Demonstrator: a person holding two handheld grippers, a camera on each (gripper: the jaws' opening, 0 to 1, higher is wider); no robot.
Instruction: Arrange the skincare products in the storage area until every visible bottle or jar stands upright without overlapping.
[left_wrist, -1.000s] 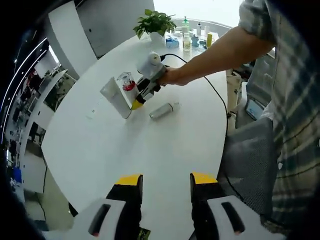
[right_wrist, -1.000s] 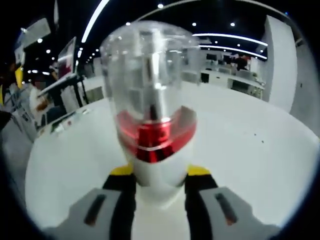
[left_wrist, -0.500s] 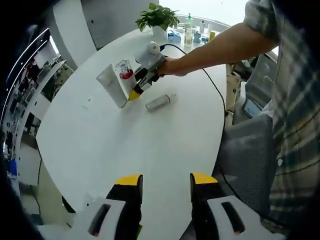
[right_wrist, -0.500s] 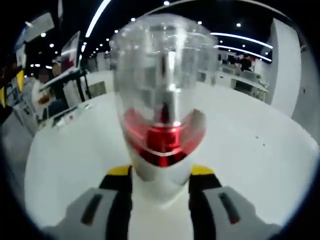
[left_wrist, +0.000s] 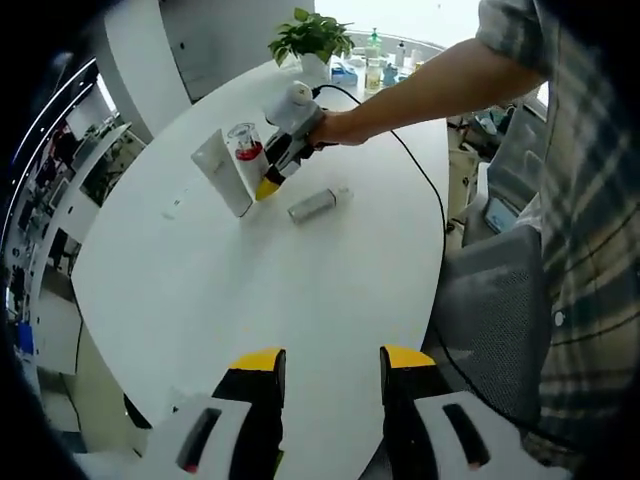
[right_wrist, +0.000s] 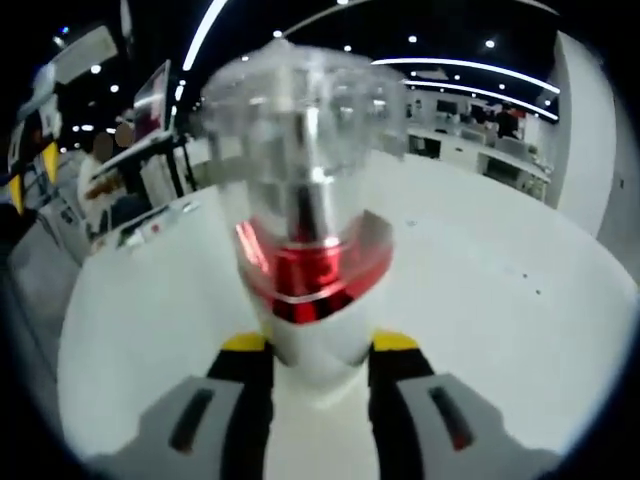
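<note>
Our right tongs (right_wrist: 318, 352) clamp the red-collared bottle (right_wrist: 308, 230) low, keeping it upright. Our left tongs (left_wrist: 331, 362) wait apart, empty; a tube (left_wrist: 316, 205) lies beyond.

An open-plan office is what is being looked at here: a long white oval tabletop (left_wrist: 250, 290) of the meeting-room kind is seen, with a grey swivel chair (left_wrist: 490, 310) drawn up at its edge and a potted plant (left_wrist: 312, 38) set at the far end beside a cluster of small bottles (left_wrist: 385, 62). Long strip lights (right_wrist: 450, 68) and round ceiling spots are picked out overhead in the right gripper view, and rows of white desks (right_wrist: 470, 150) with seated people are made out across the wide floor behind.
</note>
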